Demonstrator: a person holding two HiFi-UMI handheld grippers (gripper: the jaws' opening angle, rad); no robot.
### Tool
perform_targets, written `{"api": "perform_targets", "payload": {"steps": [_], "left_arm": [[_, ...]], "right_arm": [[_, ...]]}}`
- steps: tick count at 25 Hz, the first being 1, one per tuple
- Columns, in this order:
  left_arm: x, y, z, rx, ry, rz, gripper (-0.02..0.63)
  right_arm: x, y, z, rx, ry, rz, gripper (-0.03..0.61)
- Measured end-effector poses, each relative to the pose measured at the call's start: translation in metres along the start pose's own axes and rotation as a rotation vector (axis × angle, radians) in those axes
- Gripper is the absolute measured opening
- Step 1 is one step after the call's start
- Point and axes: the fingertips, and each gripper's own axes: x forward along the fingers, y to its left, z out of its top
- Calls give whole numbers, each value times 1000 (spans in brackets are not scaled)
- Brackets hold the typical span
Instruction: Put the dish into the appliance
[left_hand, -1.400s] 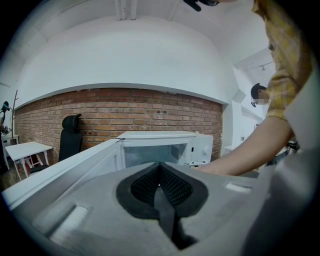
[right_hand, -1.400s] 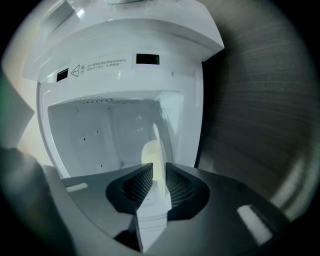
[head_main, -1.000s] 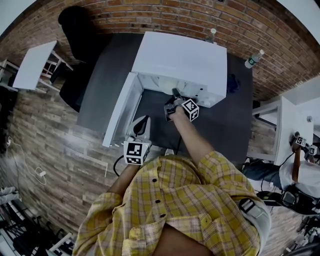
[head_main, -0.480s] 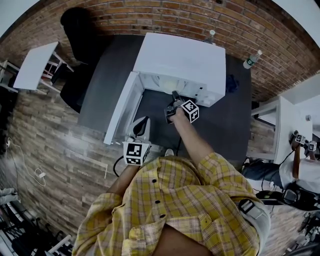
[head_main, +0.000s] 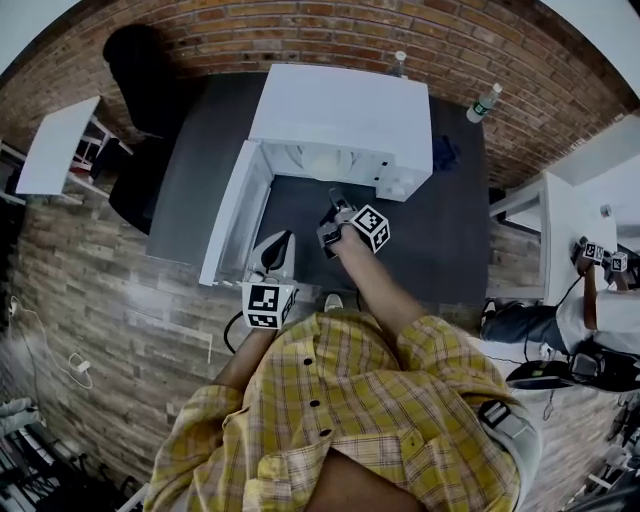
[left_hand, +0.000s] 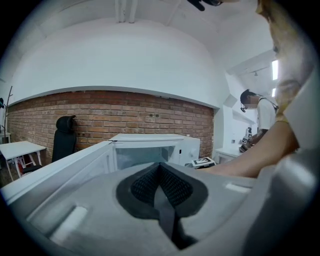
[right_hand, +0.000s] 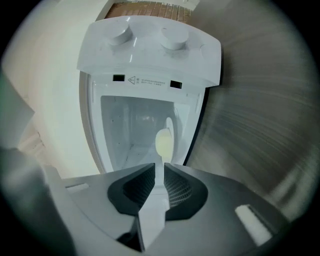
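Observation:
The white appliance, a microwave (head_main: 340, 110), stands on a dark table (head_main: 450, 240) with its door (head_main: 225, 215) swung open to the left. A pale dish (right_hand: 164, 142) sits inside the cavity; in the head view the dish (head_main: 322, 160) shows as a light patch. My right gripper (head_main: 335, 212) hovers just in front of the opening and points at the dish. Its jaws are closing to a narrow gap with nothing between them. My left gripper (head_main: 276, 250) is near the door's outer end, shut and empty.
Two bottles (head_main: 483, 103) stand behind the microwave. A dark chair (head_main: 140, 185) and a white table (head_main: 55, 145) are to the left. Another white table (head_main: 565, 230) and a person (head_main: 600, 320) are to the right. My right arm (left_hand: 255, 155) crosses the left gripper view.
My right gripper has drawn back a little from the microwave opening. The left gripper has stayed by the door. The whole head view has shifted slightly.

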Motion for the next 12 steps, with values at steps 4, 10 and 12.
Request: {"api": "perform_targets", "payload": {"steps": [4,10,12], "left_arm": [[-2,-8,-2,-5,-4,-21,2],[-4,-24,-2,-22,-16,-56,2],[-5,-28,0,-25,-19,-65,2]], "right_arm": [[-22,20,-10,-40,21,50,-9],[-54,52,-26,-118,69,109,-9],[-64,62,-31,-167,89,123,-9]]}}
